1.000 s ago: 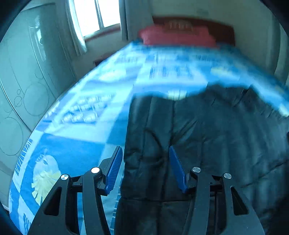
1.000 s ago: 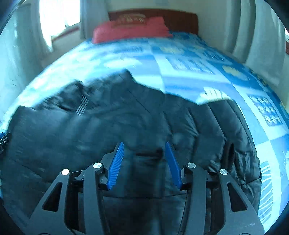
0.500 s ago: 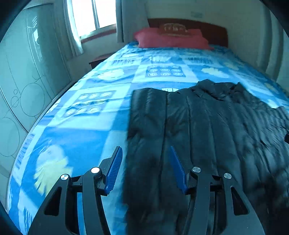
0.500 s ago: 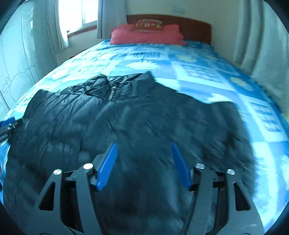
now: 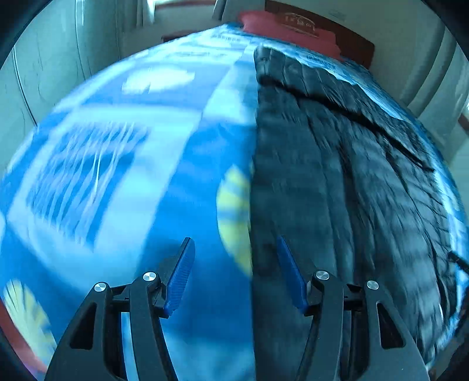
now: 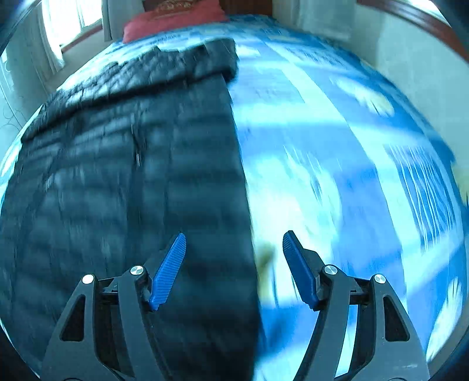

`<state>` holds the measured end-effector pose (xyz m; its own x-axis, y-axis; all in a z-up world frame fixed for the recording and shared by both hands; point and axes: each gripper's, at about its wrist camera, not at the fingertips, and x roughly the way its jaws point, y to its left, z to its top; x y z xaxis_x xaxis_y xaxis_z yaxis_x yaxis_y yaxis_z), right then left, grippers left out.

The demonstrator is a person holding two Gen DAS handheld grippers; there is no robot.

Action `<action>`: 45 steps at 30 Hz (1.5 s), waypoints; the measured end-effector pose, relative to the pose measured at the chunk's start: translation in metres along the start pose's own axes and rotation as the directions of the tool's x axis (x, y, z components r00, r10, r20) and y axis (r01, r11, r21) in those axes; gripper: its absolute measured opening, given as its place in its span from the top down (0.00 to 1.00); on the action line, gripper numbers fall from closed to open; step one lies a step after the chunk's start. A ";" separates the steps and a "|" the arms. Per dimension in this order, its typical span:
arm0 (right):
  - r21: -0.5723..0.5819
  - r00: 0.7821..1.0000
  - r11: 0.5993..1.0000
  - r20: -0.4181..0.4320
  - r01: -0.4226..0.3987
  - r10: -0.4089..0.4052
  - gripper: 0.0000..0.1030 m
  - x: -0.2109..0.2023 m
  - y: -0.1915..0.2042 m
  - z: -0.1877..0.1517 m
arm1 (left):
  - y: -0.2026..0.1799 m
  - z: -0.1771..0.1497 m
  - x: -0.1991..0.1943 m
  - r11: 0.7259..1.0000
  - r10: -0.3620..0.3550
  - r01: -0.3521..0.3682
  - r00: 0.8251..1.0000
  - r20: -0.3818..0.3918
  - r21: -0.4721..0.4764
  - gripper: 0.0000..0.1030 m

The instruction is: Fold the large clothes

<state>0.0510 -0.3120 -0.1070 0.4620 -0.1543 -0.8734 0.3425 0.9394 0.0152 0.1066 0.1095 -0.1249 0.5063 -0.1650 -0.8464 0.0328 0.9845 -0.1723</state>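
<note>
A black quilted puffer jacket (image 5: 337, 175) lies flat on a blue patterned bedspread (image 5: 117, 175). In the left wrist view my left gripper (image 5: 236, 255) is open and empty, low over the jacket's left edge, one blue finger over the bedspread and one over the jacket. In the right wrist view the jacket (image 6: 132, 181) fills the left half. My right gripper (image 6: 234, 249) is open and empty over the jacket's right edge, straddling it. Both views are motion-blurred.
A red pillow (image 5: 287, 26) lies at the wooden headboard at the far end, also in the right wrist view (image 6: 173, 17). A window with curtains (image 6: 70, 26) is at the left. Walls flank the bed on both sides.
Both grippers have swung outward and down, from over the jacket's middle to its side edges: the left to the left edge, the right to the right edge. Both stay open.
</note>
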 end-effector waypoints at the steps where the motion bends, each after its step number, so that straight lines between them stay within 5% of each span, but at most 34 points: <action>1: 0.022 1.000 1.000 -0.003 -0.021 0.021 0.30 -0.005 -0.004 -0.012 | 0.002 -0.009 -0.005 1.000 -0.019 0.018 1.000 -0.003 -0.018 0.43; 7: 0.083 0.993 0.990 -0.017 -0.112 0.114 0.28 -0.017 -0.008 -0.050 | -0.003 -0.041 -0.015 0.987 -0.138 0.136 0.990 -0.017 -0.086 0.36; 17: 0.098 0.974 0.970 -0.012 -0.223 0.225 0.71 -0.031 0.001 -0.070 | -0.021 -0.057 -0.023 0.979 -0.201 0.200 0.979 -0.017 -0.043 0.37; 26: 0.118 0.962 0.954 0.041 -0.274 0.271 0.90 -0.045 -0.004 -0.072 | -0.025 -0.061 -0.035 0.970 -0.241 0.241 0.971 0.011 -0.033 0.82; 34: 0.125 0.938 0.931 0.081 -0.344 0.336 0.92 -0.083 -0.008 -0.077 | -0.019 -0.060 -0.080 0.960 -0.275 0.278 0.957 0.097 -0.029 0.88; 45: 0.213 0.850 0.823 0.143 -0.526 0.506 0.92 -0.157 -0.032 -0.103 | -0.002 -0.072 -0.161 0.937 -0.341 0.349 0.929 0.145 -0.033 0.89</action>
<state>-0.1169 -0.2867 -0.0207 0.6834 0.3007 -0.6652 0.2135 0.7891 0.5760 -0.0373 0.1298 -0.0245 0.5840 -0.4803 -0.6544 0.1790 0.8625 -0.4733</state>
